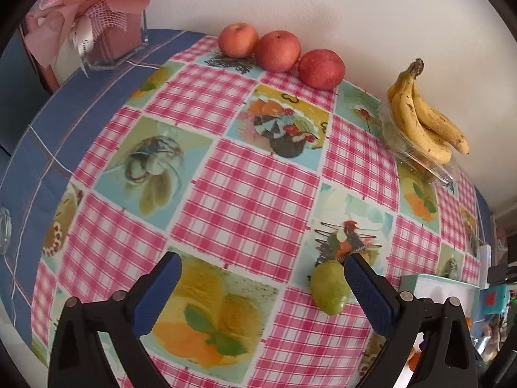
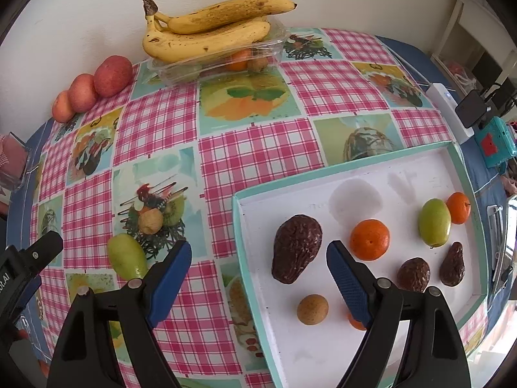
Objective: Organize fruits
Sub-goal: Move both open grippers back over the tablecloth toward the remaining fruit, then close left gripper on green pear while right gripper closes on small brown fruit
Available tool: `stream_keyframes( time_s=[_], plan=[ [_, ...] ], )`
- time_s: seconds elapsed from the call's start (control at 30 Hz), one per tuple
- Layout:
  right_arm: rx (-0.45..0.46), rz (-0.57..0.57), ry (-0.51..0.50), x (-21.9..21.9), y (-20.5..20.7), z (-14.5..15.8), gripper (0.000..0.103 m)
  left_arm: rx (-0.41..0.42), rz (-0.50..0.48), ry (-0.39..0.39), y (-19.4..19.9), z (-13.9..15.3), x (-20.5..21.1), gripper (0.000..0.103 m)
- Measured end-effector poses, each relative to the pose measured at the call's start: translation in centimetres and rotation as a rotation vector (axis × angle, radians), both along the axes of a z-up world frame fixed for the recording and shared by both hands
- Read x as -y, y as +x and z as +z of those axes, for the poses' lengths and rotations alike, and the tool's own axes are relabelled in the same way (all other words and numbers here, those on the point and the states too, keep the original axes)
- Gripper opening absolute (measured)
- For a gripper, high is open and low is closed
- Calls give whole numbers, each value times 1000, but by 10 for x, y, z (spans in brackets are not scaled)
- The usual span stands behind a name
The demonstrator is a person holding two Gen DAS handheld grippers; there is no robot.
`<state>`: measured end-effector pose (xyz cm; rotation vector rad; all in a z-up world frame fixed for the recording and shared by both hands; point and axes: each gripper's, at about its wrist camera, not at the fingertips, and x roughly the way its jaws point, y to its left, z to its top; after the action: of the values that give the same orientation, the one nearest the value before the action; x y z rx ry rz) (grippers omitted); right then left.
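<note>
Your left gripper [image 1: 261, 265] hangs low over the checked tablecloth [image 1: 245, 194] with its jaws spread wide and nothing between them. A green pear-shaped fruit [image 1: 329, 286] lies on the cloth just inside the right-hand finger, close enough that contact may be there, though this view does not settle it. Along the wall at the far edge you have 3 red apples [image 1: 278, 51] in a row, touching one another, and a bunch of bananas [image 1: 423, 119] resting on top of a clear plastic container [image 1: 416, 156].

Your right gripper [image 2: 258, 252] is also wide open and empty, straddling the near-left corner of the white tray [image 2: 404, 174] with the teal rim. In the tray, from the right wrist view, you see 3 dark wrinkled avocados, the largest [image 2: 295, 252] between your fingers, 2 whole oranges [image 2: 369, 239], a green fruit [image 2: 434, 222] beside the far orange, a small brown round fruit [image 2: 312, 309], and a bit of orange half hidden behind the right finger. A small tan fruit [image 2: 151, 220] sits on the cloth near the green one outside the tray.
</note>
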<state>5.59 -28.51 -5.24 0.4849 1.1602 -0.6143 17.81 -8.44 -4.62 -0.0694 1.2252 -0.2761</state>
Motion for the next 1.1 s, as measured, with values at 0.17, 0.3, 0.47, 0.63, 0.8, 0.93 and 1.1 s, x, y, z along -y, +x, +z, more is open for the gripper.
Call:
stream_keyframes(
  time_s=[0.17, 0.3, 0.47, 0.63, 0.8, 0.93, 1.1],
  plan=[
    [4, -3, -7, 3, -2, 2, 86, -22, -25, -29, -4, -4, 11, 83],
    [2, -13, -5, 9, -5, 2, 86, -46, -64, -61, -7, -9, 24, 67],
    [6, -31, -3, 17, -9, 2, 86, -87, -126, -85, -14, -20, 45, 51],
    [10, -38, 2, 23, -9, 1, 86, -109, -160, -61, -18, -33, 60, 46],
    [15, -35, 8, 25, -7, -3, 86, -90, -159, -35, -19, -33, 63, 39],
    [36, -32, 18, 24, -2, -4, 86, -87, -159, -51, -19, -32, 63, 39],
    [68, -32, 1, 22, 0, -1, 86, -148, -167, -101, -17, -45, 65, 43]
  ],
)
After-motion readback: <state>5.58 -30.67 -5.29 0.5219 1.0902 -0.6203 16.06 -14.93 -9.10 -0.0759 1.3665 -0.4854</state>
